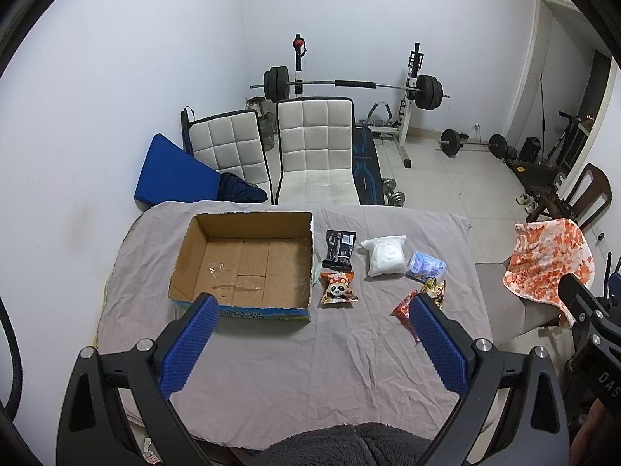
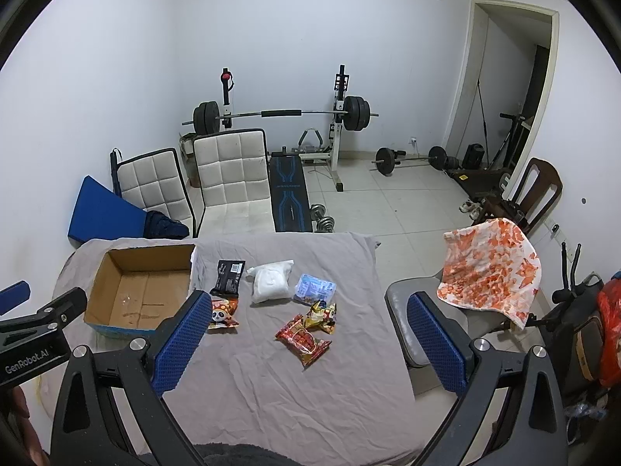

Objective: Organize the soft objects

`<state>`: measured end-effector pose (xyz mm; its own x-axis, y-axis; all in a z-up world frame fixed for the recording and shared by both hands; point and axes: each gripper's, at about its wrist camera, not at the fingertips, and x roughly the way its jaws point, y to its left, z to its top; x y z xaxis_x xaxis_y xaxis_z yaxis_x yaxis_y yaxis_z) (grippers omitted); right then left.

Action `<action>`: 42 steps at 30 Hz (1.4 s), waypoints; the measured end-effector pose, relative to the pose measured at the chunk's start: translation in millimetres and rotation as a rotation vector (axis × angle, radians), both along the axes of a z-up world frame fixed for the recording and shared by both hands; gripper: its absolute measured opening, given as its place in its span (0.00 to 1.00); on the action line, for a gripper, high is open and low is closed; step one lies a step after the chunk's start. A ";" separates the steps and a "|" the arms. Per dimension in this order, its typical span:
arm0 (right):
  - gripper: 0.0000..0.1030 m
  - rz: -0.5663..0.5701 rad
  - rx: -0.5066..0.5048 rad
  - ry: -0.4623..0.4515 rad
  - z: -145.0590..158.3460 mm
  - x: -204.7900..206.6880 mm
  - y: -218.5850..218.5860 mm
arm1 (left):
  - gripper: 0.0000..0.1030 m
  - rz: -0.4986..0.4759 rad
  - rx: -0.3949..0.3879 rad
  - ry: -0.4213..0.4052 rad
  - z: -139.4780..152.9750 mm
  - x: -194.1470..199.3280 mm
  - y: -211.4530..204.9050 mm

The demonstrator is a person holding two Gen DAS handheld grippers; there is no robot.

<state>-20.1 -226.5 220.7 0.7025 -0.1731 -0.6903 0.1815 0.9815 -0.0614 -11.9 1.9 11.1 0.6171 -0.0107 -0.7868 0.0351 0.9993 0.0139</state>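
Left wrist view: left gripper spread wide, holding nothing.
Box: left on the table.
Packets: panda, black, white, blue, right of box.
Right gripper: wide apart, nothing held.

grey cloth, orange-blotched towel

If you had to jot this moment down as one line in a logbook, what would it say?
stage: start | left gripper: open, holding nothing | right gripper: open, holding nothing | cardboard box: no packets inside | packets: six on cloth
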 end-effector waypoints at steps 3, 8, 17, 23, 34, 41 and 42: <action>0.99 -0.002 0.005 0.003 -0.6 2.4 -1.3 | 0.98 0.000 0.002 0.004 -0.1 0.4 -1.0; 0.99 -0.019 0.041 0.018 -5.9 15.5 -15.2 | 0.98 -0.001 0.002 0.017 -1.9 6.1 -2.2; 0.99 -0.011 0.091 0.140 -53.6 108.2 -67.0 | 0.98 -0.021 0.031 0.048 -30.9 70.7 -17.8; 0.99 0.042 0.114 0.337 -142.6 215.6 -105.6 | 0.98 -0.030 0.086 0.153 -94.4 163.2 -35.8; 0.99 0.312 -0.099 0.701 -388.5 382.9 -127.6 | 0.93 -0.131 0.085 0.450 -252.5 277.2 -97.9; 0.99 0.500 -0.159 0.849 -492.4 411.9 -97.3 | 0.93 -0.140 0.082 0.566 -323.0 298.3 -121.2; 0.97 0.499 -0.170 0.866 -506.0 415.3 -95.6 | 0.93 -0.139 0.079 0.574 -329.2 299.7 -123.4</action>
